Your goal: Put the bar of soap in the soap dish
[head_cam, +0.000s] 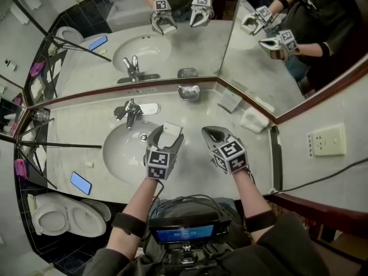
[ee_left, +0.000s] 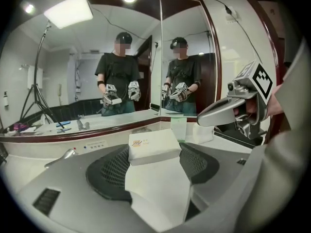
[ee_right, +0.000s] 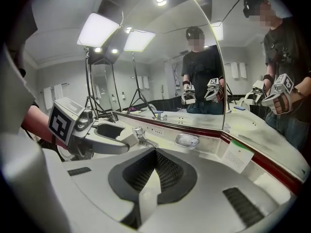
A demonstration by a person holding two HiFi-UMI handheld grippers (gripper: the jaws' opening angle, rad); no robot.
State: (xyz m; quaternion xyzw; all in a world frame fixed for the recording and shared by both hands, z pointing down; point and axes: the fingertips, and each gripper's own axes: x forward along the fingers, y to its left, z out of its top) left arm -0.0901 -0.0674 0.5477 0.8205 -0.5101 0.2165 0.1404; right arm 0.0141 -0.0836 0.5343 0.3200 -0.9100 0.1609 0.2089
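The bar of soap point(ee_left: 153, 146) is a white boxed bar with a small logo. It sits between the jaws of my left gripper point(ee_left: 155, 165), which is shut on it above the counter to the right of the sink basin point(head_cam: 123, 149). In the head view the bar of soap point(head_cam: 171, 130) shows at the tip of the left gripper point(head_cam: 168, 133). My right gripper point(head_cam: 214, 134) hovers beside it, shut and empty, as the right gripper view point(ee_right: 154, 152) shows. The clear soap dish point(head_cam: 188, 92) stands at the back of the counter by the mirror corner, ahead of both grippers; the same soap dish point(ee_right: 187, 140) looks empty.
A chrome faucet point(head_cam: 131, 112) stands behind the basin. A white card point(head_cam: 229, 100) and a folded white cloth point(head_cam: 253, 119) lie right of the dish. A blue phone point(head_cam: 80, 183) lies at the counter's front left. Mirrors line the back and right walls; a toilet point(head_cam: 63, 217) is lower left.
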